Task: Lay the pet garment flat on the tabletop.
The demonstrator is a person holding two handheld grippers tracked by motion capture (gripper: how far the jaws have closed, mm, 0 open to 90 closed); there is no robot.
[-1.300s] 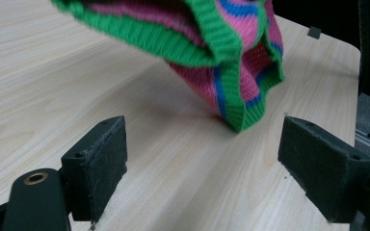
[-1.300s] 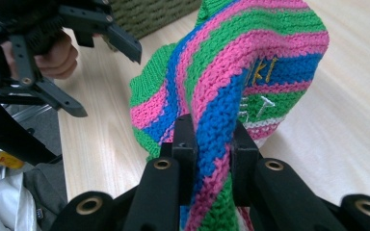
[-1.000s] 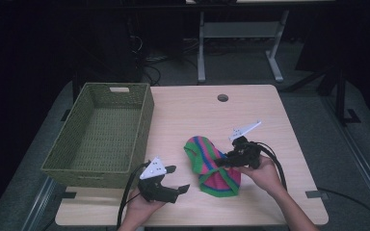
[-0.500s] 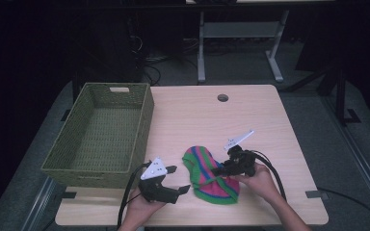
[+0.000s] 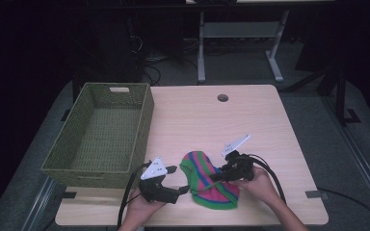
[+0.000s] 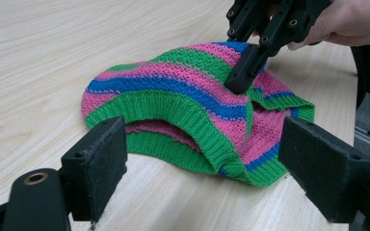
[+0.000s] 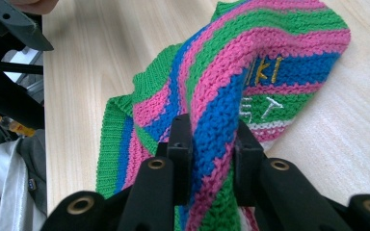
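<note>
A knitted hat (image 5: 207, 179) striped in green, pink and blue lies near the table's front edge. In the left gripper view its ribbed green rim (image 6: 183, 115) faces me, just beyond my open left gripper (image 6: 202, 163), whose jaws flank it without touching. The left gripper (image 5: 179, 181) sits just left of the hat in the high view. My right gripper (image 5: 218, 176) is shut on a fold of the hat (image 7: 212, 130), pinching the blue and pink stripes and lifting that part a little. Yellow and white stitched letters (image 7: 270, 86) show on the hat.
A green woven basket (image 5: 99, 168) stands empty at the left of the wooden table (image 5: 207, 120). A round cable hole (image 5: 222, 98) sits near the far edge. Beyond the table are a metal stand's legs (image 5: 201, 53) and cables on the floor.
My right gripper has dragged the hat left and toward the front edge, bringing it close to the left gripper. The left gripper has stayed in place, open.
</note>
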